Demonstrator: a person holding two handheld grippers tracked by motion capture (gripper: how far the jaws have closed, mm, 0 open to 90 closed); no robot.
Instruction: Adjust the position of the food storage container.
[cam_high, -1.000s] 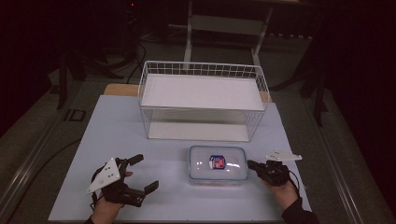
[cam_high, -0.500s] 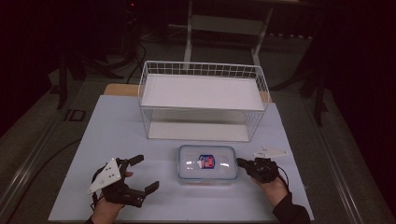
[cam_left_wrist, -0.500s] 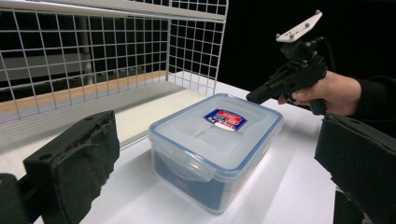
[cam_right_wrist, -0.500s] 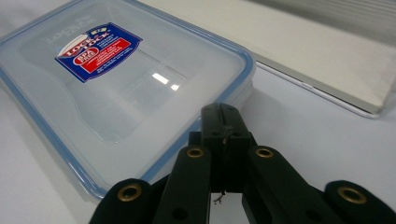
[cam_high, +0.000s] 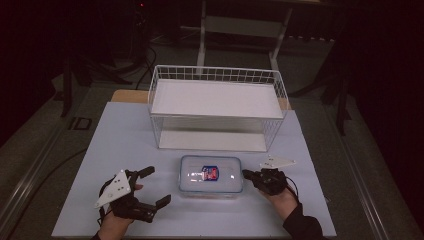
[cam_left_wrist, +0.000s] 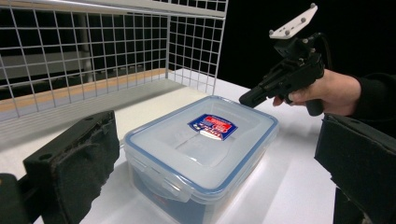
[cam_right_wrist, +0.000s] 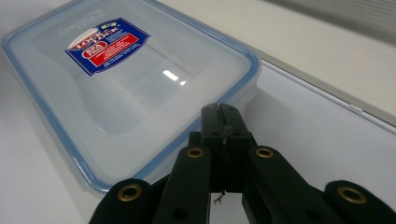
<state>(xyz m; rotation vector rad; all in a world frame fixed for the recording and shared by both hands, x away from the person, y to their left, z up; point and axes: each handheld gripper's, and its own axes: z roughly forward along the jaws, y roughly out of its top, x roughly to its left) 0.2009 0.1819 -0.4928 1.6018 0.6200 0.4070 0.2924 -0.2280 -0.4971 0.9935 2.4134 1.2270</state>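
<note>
1. container (cam_high: 211, 175): a clear plastic box with a blue-rimmed lid and a red and blue label on top; it lies flat on the desk (cam_high: 125, 140), near the middle of the near edge, lid on.
2. right gripper (cam_high: 248, 175): its jaws are pressed together with nothing between them; the joined tips meet the container's right end at the lid rim; in the right gripper view the closed tips lie against the blue rim; the person's right hand (cam_high: 280, 196) holds it, sleeve coming in from the near edge.
3. left gripper (cam_high: 156, 186): jaws spread wide, pinching nothing; it is to the left of the container, apart from it, toward the near left corner; in the left gripper view the container lies between and beyond its two black pads (cam_left_wrist: 74, 158), untouched.
4. wire basket (cam_high: 217, 82): white, just behind the container, standing at the desk's far edge.
</note>
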